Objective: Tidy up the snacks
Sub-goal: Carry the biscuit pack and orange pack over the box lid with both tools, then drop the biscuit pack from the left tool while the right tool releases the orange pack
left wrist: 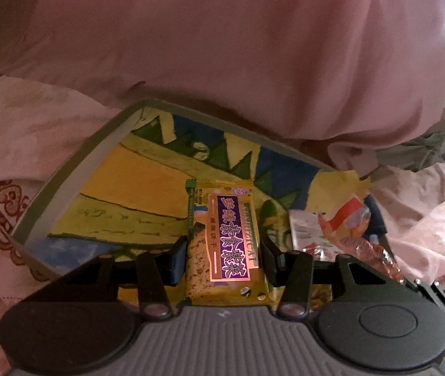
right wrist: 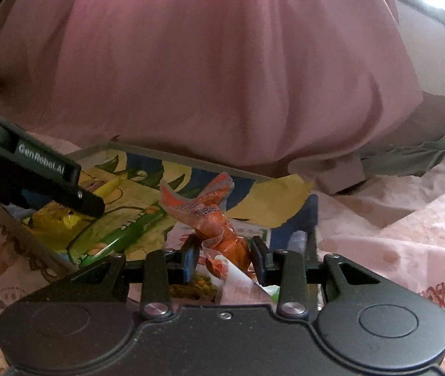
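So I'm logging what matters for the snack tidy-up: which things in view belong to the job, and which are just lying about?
Part of the job:
- green cracker packet, gripped by the left gripper
- orange snack wrapper, gripped by the right gripper
- box with the colourful lining
- white snack packet lying in it

Just lying about:
- pink bedding
- patterned sheet

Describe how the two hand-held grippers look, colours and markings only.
The left hand-held gripper has a ribbed grey body, black round-ended linkage plates with silver pivot screws, and black fingers with a blue pad. The right hand-held gripper has a smooth black body; white "GenRobot.AI" lettering marks the left one's side in its view.
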{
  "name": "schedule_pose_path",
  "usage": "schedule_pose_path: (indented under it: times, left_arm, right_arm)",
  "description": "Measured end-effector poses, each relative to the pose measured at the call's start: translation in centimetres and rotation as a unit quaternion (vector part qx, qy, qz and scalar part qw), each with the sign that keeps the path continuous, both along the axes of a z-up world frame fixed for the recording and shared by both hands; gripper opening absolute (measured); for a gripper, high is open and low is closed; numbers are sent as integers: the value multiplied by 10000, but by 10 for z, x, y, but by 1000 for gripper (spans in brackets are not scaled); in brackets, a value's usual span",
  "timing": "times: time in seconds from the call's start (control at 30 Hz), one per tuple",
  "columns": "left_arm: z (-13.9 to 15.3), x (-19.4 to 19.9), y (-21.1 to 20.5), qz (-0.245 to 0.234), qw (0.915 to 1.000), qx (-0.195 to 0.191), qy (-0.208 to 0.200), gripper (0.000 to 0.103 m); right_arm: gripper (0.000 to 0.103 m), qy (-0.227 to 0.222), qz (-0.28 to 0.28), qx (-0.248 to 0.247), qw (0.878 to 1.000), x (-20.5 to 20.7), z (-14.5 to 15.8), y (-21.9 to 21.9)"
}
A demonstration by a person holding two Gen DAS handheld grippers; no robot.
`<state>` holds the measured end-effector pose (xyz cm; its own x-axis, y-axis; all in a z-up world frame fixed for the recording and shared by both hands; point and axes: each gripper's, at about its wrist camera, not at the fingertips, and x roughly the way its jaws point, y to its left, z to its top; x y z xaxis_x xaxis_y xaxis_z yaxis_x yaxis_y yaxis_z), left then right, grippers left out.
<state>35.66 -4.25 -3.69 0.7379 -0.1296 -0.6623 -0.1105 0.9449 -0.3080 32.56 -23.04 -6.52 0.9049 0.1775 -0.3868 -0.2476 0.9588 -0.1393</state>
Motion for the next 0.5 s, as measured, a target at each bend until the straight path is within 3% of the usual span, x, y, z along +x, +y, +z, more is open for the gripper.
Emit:
schedule_pose_path:
  times: [0.17,0.3,0.5]
  left_arm:
    - [-4,2,-2,-72,9996,244,113,52]
    - [-7,4,-2,-44,9996,206,168,52]
    - [-12,4,-8,-147,9988,396,233,53]
  right_arm:
    - [39,196,84,-32,9998,11,-6,1]
    - [39,325,105,38,9994,11,-6,1]
    - [46,474,189,47,9987,9,-7,5]
